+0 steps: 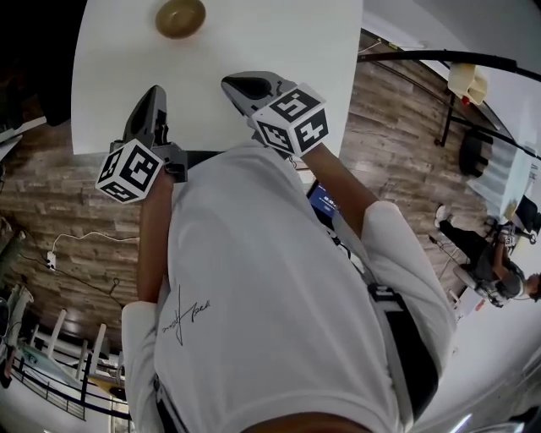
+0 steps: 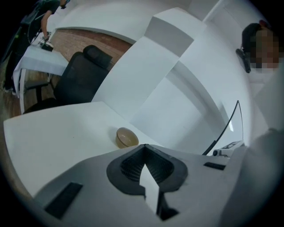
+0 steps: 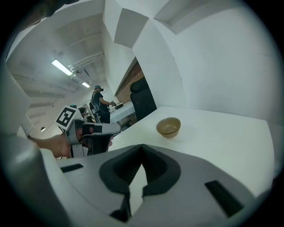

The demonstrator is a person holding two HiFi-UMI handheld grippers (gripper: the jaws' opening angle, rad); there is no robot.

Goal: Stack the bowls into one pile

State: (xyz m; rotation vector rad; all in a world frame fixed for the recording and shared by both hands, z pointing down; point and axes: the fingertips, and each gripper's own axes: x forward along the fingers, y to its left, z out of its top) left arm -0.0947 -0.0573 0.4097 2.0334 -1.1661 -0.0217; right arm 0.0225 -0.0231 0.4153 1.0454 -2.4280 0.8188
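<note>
Pile of nested bowls (image 1: pixel 180 18) at far end of bench (image 1: pixel 279 51), well apart from both sets of fingers. Fingers of left gripper (image 1: pixel 155 93) clenched together, nothing between, over near bench edge. Fingers of right gripper (image 1: pixel 230 83) likewise clenched, empty, aimed toward bowls.
</note>
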